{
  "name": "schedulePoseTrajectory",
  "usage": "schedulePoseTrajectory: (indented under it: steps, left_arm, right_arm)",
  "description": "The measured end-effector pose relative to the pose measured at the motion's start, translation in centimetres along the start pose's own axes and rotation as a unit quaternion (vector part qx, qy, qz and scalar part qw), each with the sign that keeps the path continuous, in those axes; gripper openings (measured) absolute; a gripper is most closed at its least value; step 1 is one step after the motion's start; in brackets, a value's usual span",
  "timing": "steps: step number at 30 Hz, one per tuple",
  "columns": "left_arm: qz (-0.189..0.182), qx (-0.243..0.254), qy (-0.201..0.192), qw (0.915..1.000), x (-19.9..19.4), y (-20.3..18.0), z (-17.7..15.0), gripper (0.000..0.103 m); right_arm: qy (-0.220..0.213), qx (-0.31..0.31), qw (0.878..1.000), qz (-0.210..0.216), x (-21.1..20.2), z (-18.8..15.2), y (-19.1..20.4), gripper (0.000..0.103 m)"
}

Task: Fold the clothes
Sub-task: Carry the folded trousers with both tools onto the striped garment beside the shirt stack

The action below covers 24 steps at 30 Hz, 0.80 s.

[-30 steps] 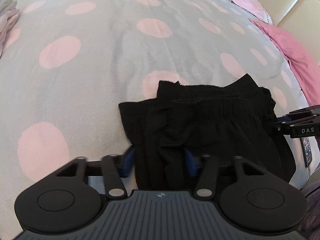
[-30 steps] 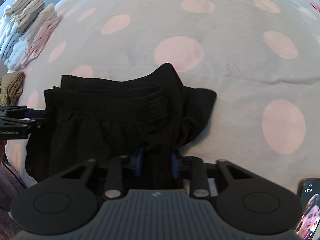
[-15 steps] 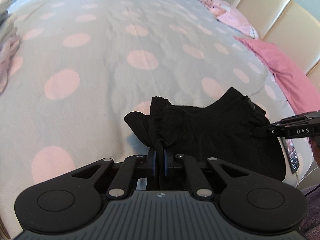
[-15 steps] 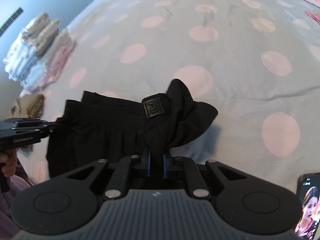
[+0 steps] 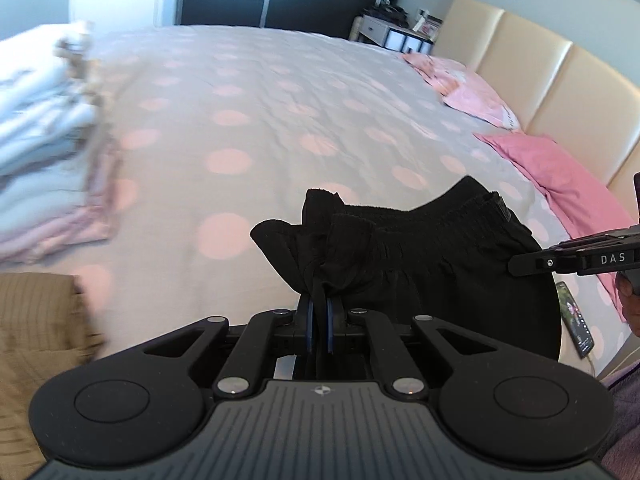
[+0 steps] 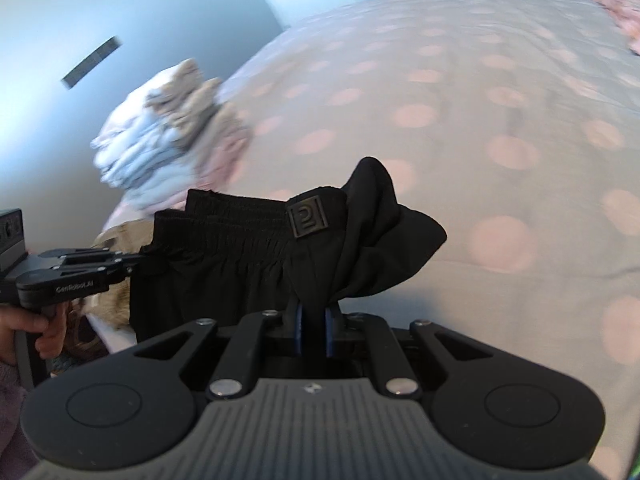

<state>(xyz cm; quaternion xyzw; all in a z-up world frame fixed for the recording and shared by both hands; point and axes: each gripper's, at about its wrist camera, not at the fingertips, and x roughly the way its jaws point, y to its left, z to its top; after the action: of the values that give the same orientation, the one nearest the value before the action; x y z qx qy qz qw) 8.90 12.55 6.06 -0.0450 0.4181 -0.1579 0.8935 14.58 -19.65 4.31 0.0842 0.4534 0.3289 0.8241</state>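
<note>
Folded black shorts (image 5: 432,252) with an elastic waistband hang in the air above the bed, stretched between both grippers. My left gripper (image 5: 319,312) is shut on their left end. My right gripper (image 6: 313,320) is shut on their right end, just below a square logo patch (image 6: 307,216). The shorts also show in the right wrist view (image 6: 224,264). Each gripper shows in the other's view: the right one (image 5: 532,262) and the left one (image 6: 132,266).
The bed has a grey cover with pink dots (image 5: 280,120). A stack of folded pale clothes (image 5: 44,152) lies at its left, with a tan garment (image 5: 36,320) nearer. Pink pillows (image 5: 560,176) lie by the beige headboard. A phone (image 5: 576,320) lies at the right edge.
Both grippers closed on the ends of the shorts and lifted them off the bed. The views have tilted up toward the room.
</note>
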Motion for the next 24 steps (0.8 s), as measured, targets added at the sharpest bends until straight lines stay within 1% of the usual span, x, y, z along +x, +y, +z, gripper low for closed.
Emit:
schedulePoseTrajectory:
  steps: [3, 7, 11, 14, 19, 20, 24]
  left_arm:
    - [0.017, -0.02, -0.009, 0.9996, -3.0, 3.0, -0.3, 0.004]
    - [0.054, -0.047, -0.028, 0.997, -7.6, 7.4, -0.3, 0.004]
    - [0.098, -0.069, -0.045, 0.9918, -12.5, 12.2, -0.6, 0.004]
    - [0.134, -0.084, -0.047, 0.9864, -15.4, 15.8, -0.7, 0.004]
    - [0.181, -0.105, -0.041, 0.977, -18.0, 21.4, -1.2, 0.004]
    - [0.189, -0.108, -0.039, 0.9752, -18.4, 22.6, -1.3, 0.004]
    - [0.198, -0.124, -0.026, 0.9719, -18.2, 26.5, -2.0, 0.004]
  right_arm:
    - [0.003, -0.01, 0.999, 0.034, 1.3, 0.8, 3.4, 0.011]
    - [0.009, -0.021, 0.996, 0.081, 4.0, 2.5, 8.8, 0.011]
    - [0.016, -0.04, 0.992, 0.12, 7.6, 4.5, 14.9, 0.011]
    - [0.023, -0.046, 0.988, 0.145, 10.4, 5.3, 19.0, 0.011]
    - [0.055, -0.047, 0.983, 0.168, 16.4, 6.2, 25.3, 0.011]
    - [0.061, -0.045, 0.982, 0.17, 17.4, 6.3, 26.2, 0.011]
    - [0.079, -0.043, 0.981, 0.174, 20.1, 6.0, 27.9, 0.01]
